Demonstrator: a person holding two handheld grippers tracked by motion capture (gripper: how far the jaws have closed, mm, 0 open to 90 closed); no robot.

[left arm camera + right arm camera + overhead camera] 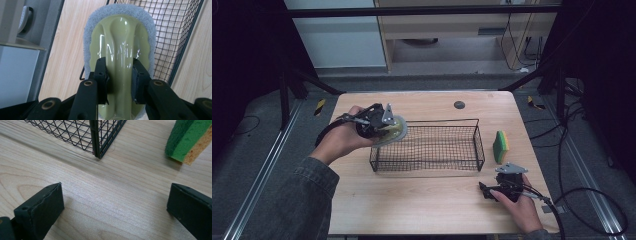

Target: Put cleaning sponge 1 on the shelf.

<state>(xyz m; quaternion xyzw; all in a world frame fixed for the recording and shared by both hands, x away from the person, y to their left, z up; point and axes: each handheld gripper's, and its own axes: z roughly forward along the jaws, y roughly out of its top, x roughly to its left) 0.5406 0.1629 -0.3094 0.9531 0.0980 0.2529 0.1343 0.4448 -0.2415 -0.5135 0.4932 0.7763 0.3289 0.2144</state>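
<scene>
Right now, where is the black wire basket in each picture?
High view: the wire basket sits mid-table.
Left gripper view: the basket fills the upper right, behind the scrub brush.
Right gripper view: one basket corner shows top centre.
Shared landmark: the wooden table.

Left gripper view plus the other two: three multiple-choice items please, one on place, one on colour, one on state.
1. Where is the green-and-yellow sponge?
A. inside the basket
B. on the table right of the black wire basket
C. in the right tool

2. What colour is the handle of the oval scrubbing pad?
A. pale olive-yellow
B. red
C. blue

3. The right tool is:
A. shut on the sponge
B. open
C. shut on the basket

B: it stands outside the basket's right end.
A: the glossy handle shows it.
B: only bare wood between its jaws.
</scene>
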